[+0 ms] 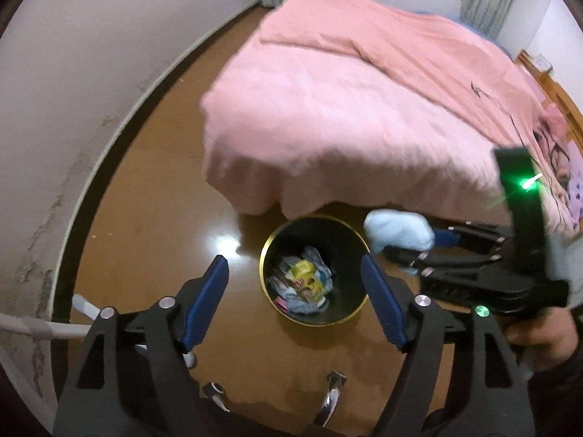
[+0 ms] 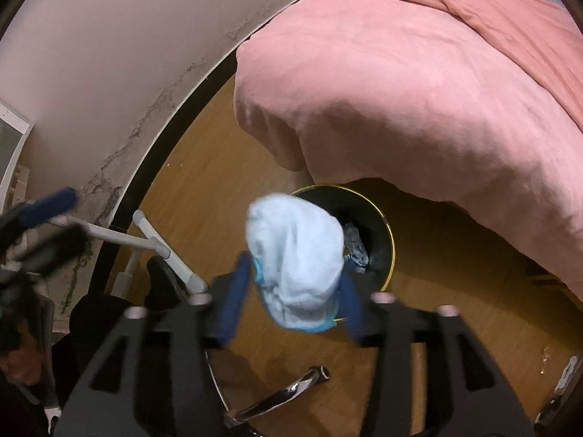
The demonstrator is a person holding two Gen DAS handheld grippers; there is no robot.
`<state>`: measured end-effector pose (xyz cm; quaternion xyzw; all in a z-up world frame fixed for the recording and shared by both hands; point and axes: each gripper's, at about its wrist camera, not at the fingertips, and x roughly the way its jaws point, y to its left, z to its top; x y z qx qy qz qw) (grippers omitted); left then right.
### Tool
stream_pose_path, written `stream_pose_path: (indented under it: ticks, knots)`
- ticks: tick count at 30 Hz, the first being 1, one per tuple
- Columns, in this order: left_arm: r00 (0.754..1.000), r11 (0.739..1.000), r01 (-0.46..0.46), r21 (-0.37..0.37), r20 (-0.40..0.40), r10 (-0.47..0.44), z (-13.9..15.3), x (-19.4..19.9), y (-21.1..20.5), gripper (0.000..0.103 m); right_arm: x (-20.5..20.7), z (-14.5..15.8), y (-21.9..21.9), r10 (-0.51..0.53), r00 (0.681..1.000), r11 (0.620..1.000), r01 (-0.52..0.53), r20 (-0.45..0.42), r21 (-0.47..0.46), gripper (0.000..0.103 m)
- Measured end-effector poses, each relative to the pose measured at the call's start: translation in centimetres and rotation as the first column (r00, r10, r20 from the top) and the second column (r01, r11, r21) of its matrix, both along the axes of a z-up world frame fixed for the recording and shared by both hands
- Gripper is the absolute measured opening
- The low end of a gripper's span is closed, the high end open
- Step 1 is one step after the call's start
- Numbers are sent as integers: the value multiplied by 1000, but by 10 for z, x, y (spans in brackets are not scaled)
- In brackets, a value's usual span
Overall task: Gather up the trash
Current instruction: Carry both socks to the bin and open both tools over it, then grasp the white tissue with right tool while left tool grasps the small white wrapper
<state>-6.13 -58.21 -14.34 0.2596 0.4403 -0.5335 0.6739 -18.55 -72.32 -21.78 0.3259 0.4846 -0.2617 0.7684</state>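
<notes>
- Right wrist view: right gripper (image 2: 291,291) jaws clenched on a light blue wad (image 2: 297,255), held above the floor, near the bin (image 2: 386,225) rim and not yet over the opening.
- Left gripper (image 1: 295,298) jaws released, holding nothing.
- Bin beside the bed (image 1: 346,109), already part full.
- Center the wad over the opening, lower, then release. Blurred frame, so the offset is likely approximate.

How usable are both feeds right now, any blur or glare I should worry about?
Left wrist view: mostly sharp, a glare patch on the floor beside the bin, and the right tongs smear with motion. Right wrist view: softer overall, the light blue cloth and left tongs blurred.
</notes>
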Motion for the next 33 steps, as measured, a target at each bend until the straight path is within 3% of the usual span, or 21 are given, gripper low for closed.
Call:
stream_pose_path:
  ticks: [2,7,12,15,17,20,22,26,30,33]
  knots:
    - [1000,1000,-21,-20,2,21,13,6,9,76,8,4,4,8,1000,1000,-8,0,-10,67]
    - [995,993,-80,-87,56,85,60,27,50,78,31,26,24,52,999,998,-52,4,-47,67]
    - [981,978,-143,-153,107,161,110,56,125,83,78,92,67,180,980,977,-167,89,-132,70]
    - [960,953,-220,-209,125,249,138,84,189,90,119,139,112,292,943,944,-258,159,-204,76]
    - [931,930,-293,-221,154,330,148,106,235,90,154,166,154,395,897,908,-347,200,-235,78]
    - [861,882,-424,-205,209,463,156,143,308,90,210,188,221,542,812,833,-487,216,-263,81]
    - [802,837,-512,-192,241,546,158,169,362,90,250,194,270,638,742,765,-582,206,-274,81]
    - [692,736,-657,-161,257,675,152,206,454,90,315,188,344,745,649,663,-698,152,-268,81]
    - [619,651,-748,-133,215,755,140,234,531,90,370,177,394,786,616,602,-740,56,-302,81]
    - [602,630,-766,-128,199,773,132,251,566,90,394,171,405,772,635,602,-724,16,-337,81]
